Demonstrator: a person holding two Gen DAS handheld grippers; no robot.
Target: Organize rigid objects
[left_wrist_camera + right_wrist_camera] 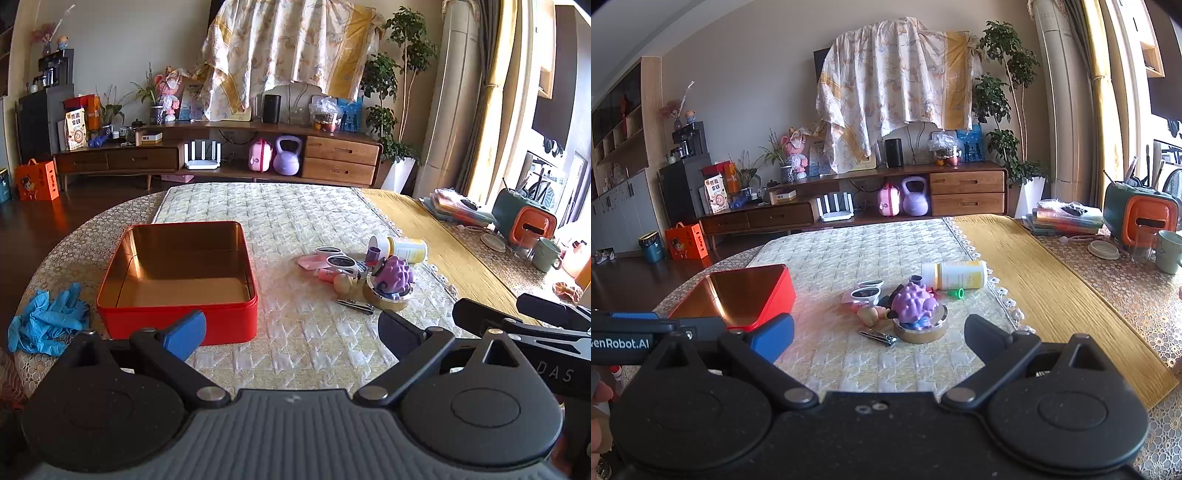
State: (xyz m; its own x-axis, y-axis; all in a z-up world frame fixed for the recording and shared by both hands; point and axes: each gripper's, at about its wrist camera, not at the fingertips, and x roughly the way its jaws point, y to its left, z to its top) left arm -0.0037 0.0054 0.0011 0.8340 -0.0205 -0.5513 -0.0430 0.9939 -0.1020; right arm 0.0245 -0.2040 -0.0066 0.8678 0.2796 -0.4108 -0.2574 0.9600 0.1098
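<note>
A red tin box [177,321] with a gold inside stands empty on the quilted table mat, seen again at the left as the red tin box [783,291]. To its right lies a small heap: a purple spiky toy [397,275] [914,301] on a round gold tin [921,332], a white and yellow bottle [406,249] [955,275] on its side, two small white cups [338,260] [866,291] and nail clippers [356,306] [879,336]. My left gripper [291,334] is open in front of the box. My right gripper [881,338] is open just short of the heap, nothing between its fingers.
Blue gloves [46,321] lie at the table's left edge. A yellow runner [1052,295] crosses the table on the right, with stacked books [1067,218], an orange and green container [1141,216] and a mug [1169,251] behind it. A wooden media cabinet [221,155] stands beyond the table.
</note>
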